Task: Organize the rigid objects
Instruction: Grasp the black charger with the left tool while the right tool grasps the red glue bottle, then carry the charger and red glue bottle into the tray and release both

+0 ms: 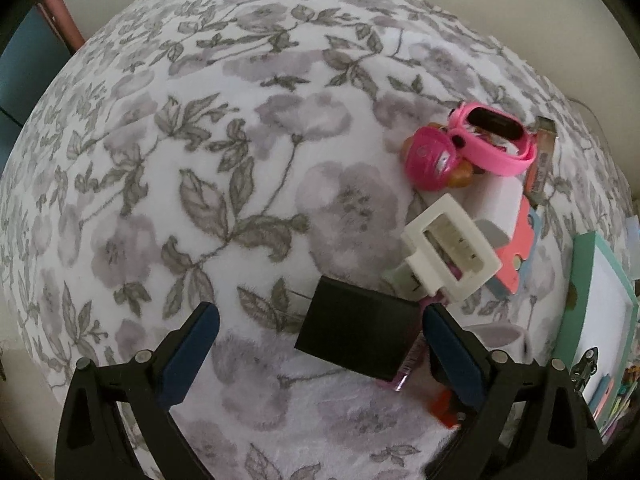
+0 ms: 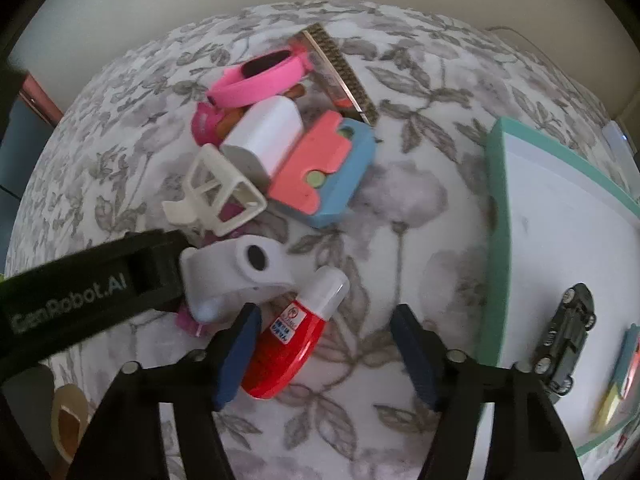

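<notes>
Right gripper (image 2: 324, 350) pointing steeply down over floral blanket (image 2: 400, 208), jaws partly apart, nothing pinched. Red bottle (image 2: 292, 344) with white cap lying on the blanket, body just inside the left-hand finger in the right wrist view, seemingly touching or tucked partly under that pad; opposite pad standing well clear on bare cloth. Long axis of the bottle running on a slant, cap up and right toward the pile, red base down and left toward the camera, so not square to the closing line of the jaws. Judged: bottle sits off-centre in the gap, needs a shift toward the left-hand finger and a slight roll before squeezing across the body. White toy camera (image 2: 240, 272) close above the cap, risk of nudging it. Left gripper (image 1: 320, 344) pointing straight down, fingers spread wide, holding nothing; black block (image 1: 356, 332) lying on the blanket between them, nearer the right-hand pad, cannot tell if touching. Teal-edged tray (image 2: 494, 240) with toy car (image 2: 568, 336) off to the right, likely destination, right hand nearer to it
</notes>
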A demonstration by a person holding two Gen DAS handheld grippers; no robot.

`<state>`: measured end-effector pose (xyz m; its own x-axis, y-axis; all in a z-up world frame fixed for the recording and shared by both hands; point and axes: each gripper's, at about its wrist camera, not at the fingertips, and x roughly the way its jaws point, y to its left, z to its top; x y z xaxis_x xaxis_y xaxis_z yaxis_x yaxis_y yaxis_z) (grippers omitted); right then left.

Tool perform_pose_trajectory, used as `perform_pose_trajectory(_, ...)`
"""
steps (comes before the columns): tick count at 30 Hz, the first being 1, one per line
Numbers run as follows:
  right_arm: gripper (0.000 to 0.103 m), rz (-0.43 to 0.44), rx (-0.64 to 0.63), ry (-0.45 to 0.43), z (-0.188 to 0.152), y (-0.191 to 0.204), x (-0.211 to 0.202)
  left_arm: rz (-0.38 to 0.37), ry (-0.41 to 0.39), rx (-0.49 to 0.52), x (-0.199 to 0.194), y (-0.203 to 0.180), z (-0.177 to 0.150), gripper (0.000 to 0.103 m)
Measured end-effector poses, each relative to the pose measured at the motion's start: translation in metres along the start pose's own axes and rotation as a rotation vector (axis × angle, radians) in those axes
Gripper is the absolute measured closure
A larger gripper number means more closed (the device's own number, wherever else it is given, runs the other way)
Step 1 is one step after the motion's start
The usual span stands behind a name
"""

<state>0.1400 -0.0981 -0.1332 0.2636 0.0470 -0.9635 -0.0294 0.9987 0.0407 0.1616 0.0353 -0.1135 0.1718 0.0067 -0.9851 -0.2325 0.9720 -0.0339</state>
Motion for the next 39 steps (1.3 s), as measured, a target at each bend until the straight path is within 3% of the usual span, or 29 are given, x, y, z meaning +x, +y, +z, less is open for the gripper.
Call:
perform_pose_trajectory(2, 0.036, -0.002, 0.017, 0.006, -0.001, -0.009, -0.002, -0.008, 0.009, -0.013, 0.004, 0.003, -0.001, 0.008)
perform_pose_trajectory(4, 0.040, -0.005, 0.033, 0.013, -0.001, -0.016, -0.002, -0.021, 0.012, -0.025, 0.005, 0.004, -0.002, 0.025)
perform_pose_trajectory(8, 0.045, -0.009, 0.066, 0.021, 0.001, -0.027, -0.003, -0.016, 0.011, -0.036, 0.008, 0.008, -0.003, 0.035)
perform_pose_trajectory(12, 0.047, -0.019, 0.061, 0.022, 0.001, -0.029, -0.003, -0.009, 0.005, -0.035, 0.012, 0.010, -0.004, 0.035)
perform_pose_trajectory(17, 0.047, -0.096, -0.014, 0.015, -0.004, -0.011, -0.001, 0.024, -0.001, -0.013, 0.016, 0.008, -0.002, 0.035)
perform_pose_trajectory(23, 0.051, -0.085, 0.000, 0.004, -0.005, -0.013, -0.002, 0.042, -0.003, -0.007, 0.013, -0.006, -0.006, 0.035)
perform_pose_trajectory(29, 0.074, -0.069, 0.038, -0.001, -0.008, -0.033, -0.010, 0.047, -0.008, -0.009, 0.019, -0.012, -0.005, 0.035)
perform_pose_trajectory(39, 0.074, -0.013, 0.083, 0.006, -0.011, -0.055, -0.017, 0.052, -0.021, -0.018, 0.019, -0.012, -0.006, 0.035)
